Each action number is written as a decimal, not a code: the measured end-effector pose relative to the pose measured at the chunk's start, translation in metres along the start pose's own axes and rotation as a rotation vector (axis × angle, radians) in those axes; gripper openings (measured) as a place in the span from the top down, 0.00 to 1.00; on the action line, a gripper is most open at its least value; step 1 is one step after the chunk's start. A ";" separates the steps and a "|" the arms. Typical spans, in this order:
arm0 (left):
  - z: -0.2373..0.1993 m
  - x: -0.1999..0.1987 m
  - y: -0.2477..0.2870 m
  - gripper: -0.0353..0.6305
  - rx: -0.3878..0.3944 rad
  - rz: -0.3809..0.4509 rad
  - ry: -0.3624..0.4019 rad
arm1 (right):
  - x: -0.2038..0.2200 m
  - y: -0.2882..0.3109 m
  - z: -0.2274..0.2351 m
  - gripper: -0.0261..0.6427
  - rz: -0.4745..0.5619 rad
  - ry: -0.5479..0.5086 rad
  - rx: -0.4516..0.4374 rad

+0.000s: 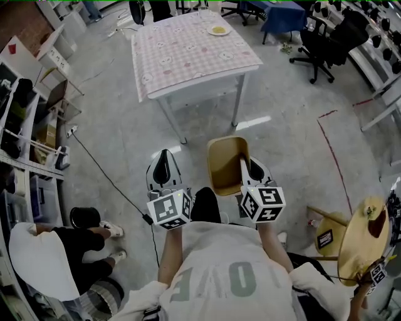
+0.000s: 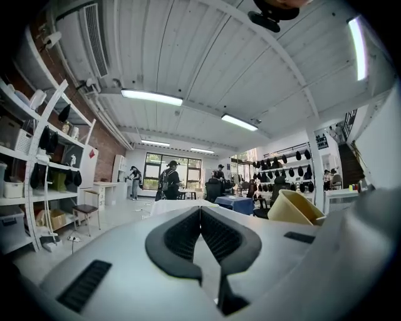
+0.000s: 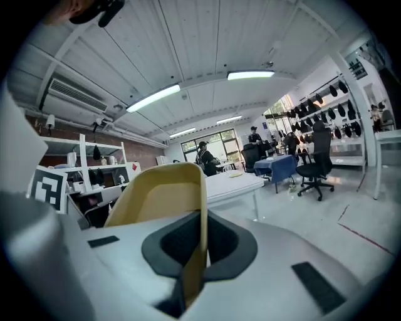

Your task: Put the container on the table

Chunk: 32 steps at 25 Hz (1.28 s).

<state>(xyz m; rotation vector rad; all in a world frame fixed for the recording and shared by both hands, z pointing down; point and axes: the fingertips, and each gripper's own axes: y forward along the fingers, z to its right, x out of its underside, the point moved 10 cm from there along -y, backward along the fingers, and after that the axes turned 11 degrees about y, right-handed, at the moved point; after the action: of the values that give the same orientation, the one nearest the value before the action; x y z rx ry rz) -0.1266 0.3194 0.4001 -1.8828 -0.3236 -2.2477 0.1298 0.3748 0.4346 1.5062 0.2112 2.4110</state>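
Observation:
I hold a tan, deep container (image 1: 224, 164) out in front of the body, above the floor. My right gripper (image 1: 243, 165) is shut on its right wall; in the right gripper view the thin wall (image 3: 199, 219) stands upright between the dark pads. The container also shows at the right of the left gripper view (image 2: 291, 208). My left gripper (image 1: 163, 157) is beside it, level, shut with nothing in it (image 2: 199, 216). The table (image 1: 188, 50) with a pink checked cloth stands ahead, a short way off (image 3: 232, 184).
A small plate (image 1: 218, 29) lies at the table's far edge. Shelving (image 1: 25, 138) lines the left side. A black office chair (image 1: 326, 44) and a blue-covered table (image 1: 283, 14) stand beyond on the right. A seated person (image 1: 62, 251) is at lower left, a round wooden stool (image 1: 363, 241) at lower right.

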 end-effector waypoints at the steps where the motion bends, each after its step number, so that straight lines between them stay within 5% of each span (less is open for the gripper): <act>1: 0.001 0.002 0.005 0.91 -0.003 -0.005 -0.004 | 0.002 0.002 0.003 0.92 -0.011 -0.001 0.002; 10: -0.004 0.008 0.114 0.91 0.030 0.031 0.017 | -0.013 0.076 0.035 0.92 -0.037 -0.061 0.050; 17: -0.034 -0.004 0.236 0.91 0.053 0.054 0.067 | -0.070 0.190 0.035 0.92 0.013 -0.099 0.076; 32: -0.129 -0.004 0.438 0.91 0.104 0.058 -0.003 | -0.150 0.424 -0.010 0.92 0.043 -0.124 0.068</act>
<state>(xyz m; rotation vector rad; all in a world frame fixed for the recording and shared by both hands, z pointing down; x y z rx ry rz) -0.1229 -0.1366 0.3932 -1.8195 -0.3737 -2.1475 0.1125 -0.0747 0.4188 1.7004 0.2378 2.3551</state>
